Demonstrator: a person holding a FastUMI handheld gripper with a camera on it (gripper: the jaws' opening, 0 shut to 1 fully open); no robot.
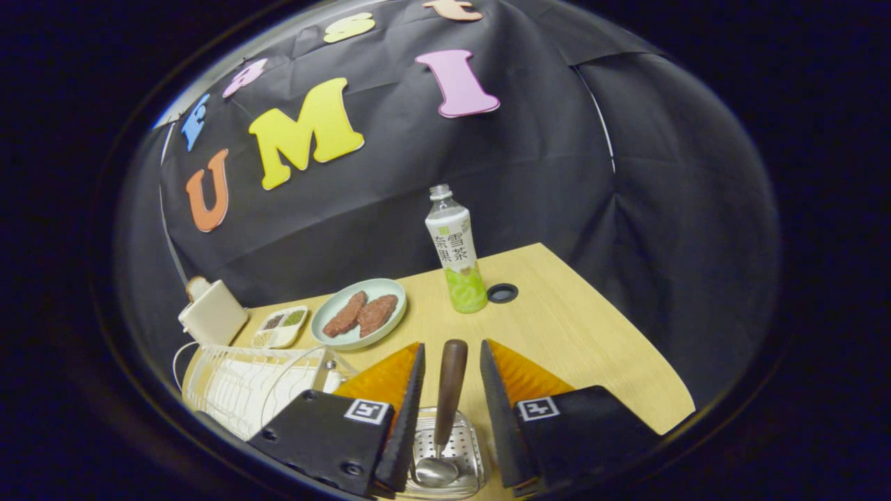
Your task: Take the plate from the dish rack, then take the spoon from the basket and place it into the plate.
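Note:
A spoon (pixel 450 390) with a dark wooden handle and a metal bowl lies in a perforated metal basket (pixel 465 445), handle pointing away from me. My gripper (pixel 451 346) is open and straddles the handle, one finger on each side with a narrow gap to it. The basket sits low between the fingers. A white wire dish rack (pixel 237 386) stands just left of the left finger. Beyond the fingers, a pale green plate (pixel 327 316) rests flat on the wooden table and carries two brown slices of meat.
A tea bottle (pixel 458 257) stands upright beyond the fingers, with a black cable hole (pixel 502 293) beside it. A small divided dish (pixel 280 325) and a white box (pixel 212 313) lie behind the rack. The table (pixel 592 348) ends to the right.

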